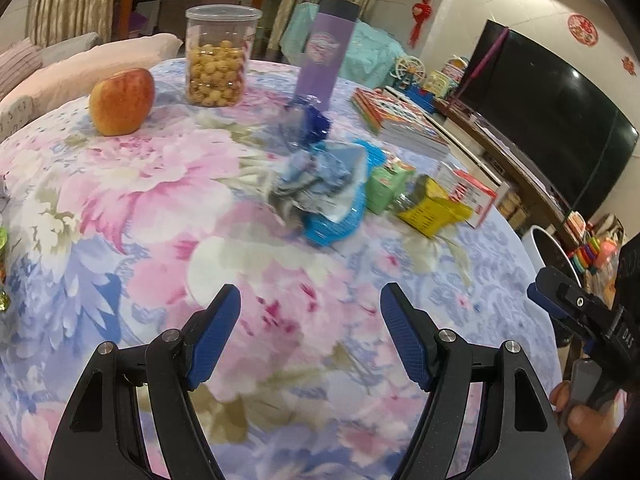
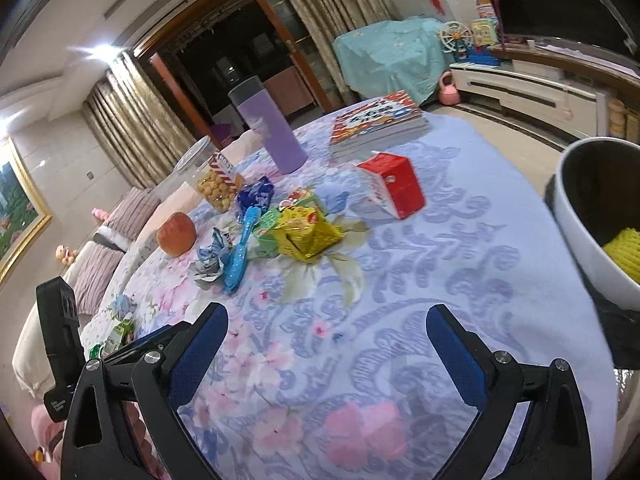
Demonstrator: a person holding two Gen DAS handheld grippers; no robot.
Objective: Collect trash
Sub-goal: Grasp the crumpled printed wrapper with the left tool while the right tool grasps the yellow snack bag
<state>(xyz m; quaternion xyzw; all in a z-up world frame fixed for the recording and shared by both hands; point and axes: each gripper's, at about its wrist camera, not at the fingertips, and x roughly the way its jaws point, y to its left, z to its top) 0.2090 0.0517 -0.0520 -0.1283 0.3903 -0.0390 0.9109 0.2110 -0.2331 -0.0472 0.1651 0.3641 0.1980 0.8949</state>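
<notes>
The jaws of the left gripper [image 1: 310, 334] stand well apart with nothing between them, only flowered cloth showing below. The jaws of the right gripper [image 2: 326, 354] are likewise spread and empty.

Beyond them, near the middle of the surface [image 1: 132, 216], lies the trash: a crumpled wrapper [image 1: 316, 184] resting on a blue plastic piece [image 1: 340, 216], a green carton [image 1: 386, 184] just beside it, then a yellow crushed packet [image 1: 434, 208] and a red-and-white carton [image 2: 394, 186]. A dark blue wrapper [image 1: 314, 122] sits nearer the purple bottle [image 1: 326, 52]. An apple [image 1: 122, 102], a snack jar [image 1: 218, 56] and a stack of books [image 2: 378, 124] are probably not trash.

The step in hand looks like an approach, neither tool having reached the pile. The next move calls for bringing one pair of jaws over a single piece (the crumpled wrapper is nearest the left tool) and closing on it, then carrying it to the bin [image 2: 580, 216] at the right edge, where something yellow already lies.

Hard to tell: the wrapper pile is blurred, the bin is cut off by the frame, and small green scraps at the left rim are only partly visible.
</notes>
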